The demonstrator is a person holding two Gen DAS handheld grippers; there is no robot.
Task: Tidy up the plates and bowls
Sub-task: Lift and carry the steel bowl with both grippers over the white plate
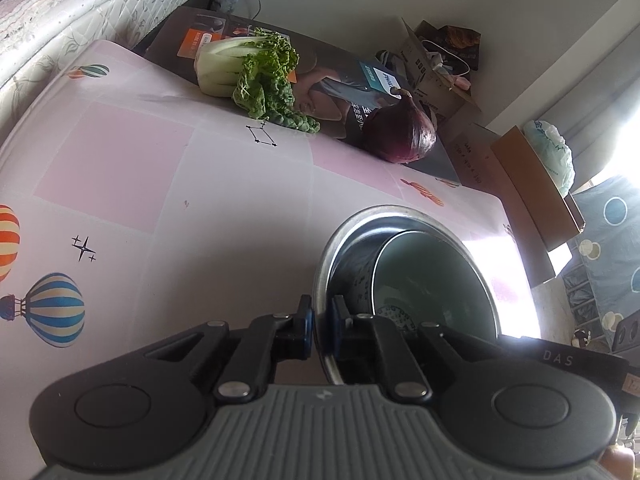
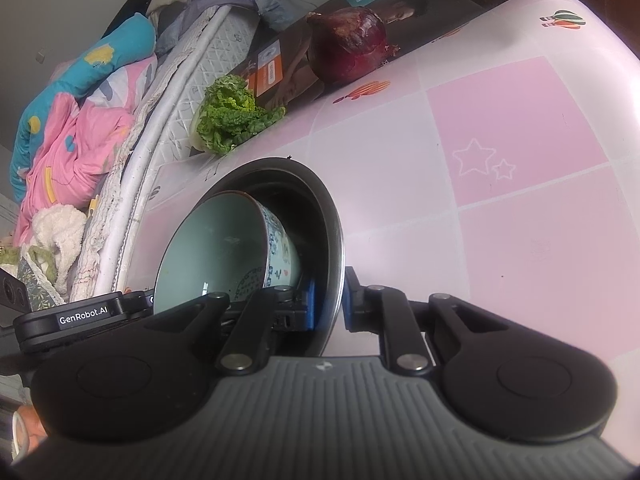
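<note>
The metal bowl (image 1: 400, 216) is sitting on the bench (image 1: 180, 184) near one edge, with a pale green bowl (image 2: 216, 252) lying tilted inside it. The left gripper (image 1: 321, 322) is pinching the metal bowl's rim on one side, and the right gripper (image 2: 331, 300) is clamping the rim on the opposite side. A red onion (image 1: 400, 134) and a leafy cabbage (image 1: 256, 76) are lying along the bench's far edge.

A lived-in bedroom in a home. A mattress (image 2: 208, 76) edges the surface (image 1: 168, 184), with a crumpled pink and blue quilt (image 2: 76, 120) heaped on it. Cardboard boxes (image 1: 536, 184) and clutter sit by the wall near a bright curtained window (image 1: 624, 136). Food lies about: greens (image 1: 256, 76) and a red onion (image 1: 400, 132) on a printed box (image 1: 332, 76).
</note>
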